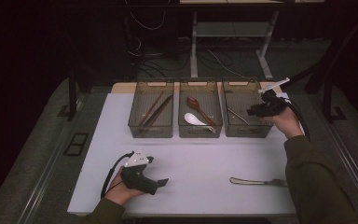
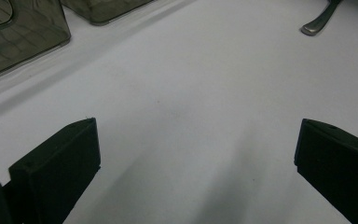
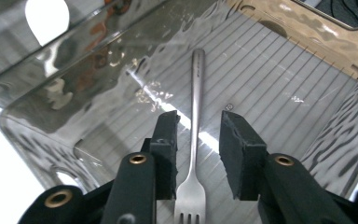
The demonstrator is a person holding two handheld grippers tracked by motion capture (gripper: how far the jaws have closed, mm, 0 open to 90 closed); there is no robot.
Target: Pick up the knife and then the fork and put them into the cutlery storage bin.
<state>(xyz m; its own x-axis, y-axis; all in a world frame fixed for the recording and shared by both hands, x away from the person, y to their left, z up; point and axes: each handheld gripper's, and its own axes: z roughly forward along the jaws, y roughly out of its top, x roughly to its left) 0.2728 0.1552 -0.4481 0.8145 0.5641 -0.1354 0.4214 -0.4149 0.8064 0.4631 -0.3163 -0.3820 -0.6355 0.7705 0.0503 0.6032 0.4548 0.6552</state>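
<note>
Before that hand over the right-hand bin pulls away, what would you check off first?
1. Fork lies flat on the floor of the right bin: ok.
2. Right gripper has let go: ok, its jaws stand apart on either side of the handle with a gap to the pads.
3. Fork would stay down if the gripper lifts: cannot tell for certain, though nothing seems to catch it.
4. Second fork waits on the table near the person's right sleeve: ok.
5. Left gripper is out of the way, jaws wide over bare table: ok.
6. Middle bin holds spoons, left bin chopsticks: ok.
</note>
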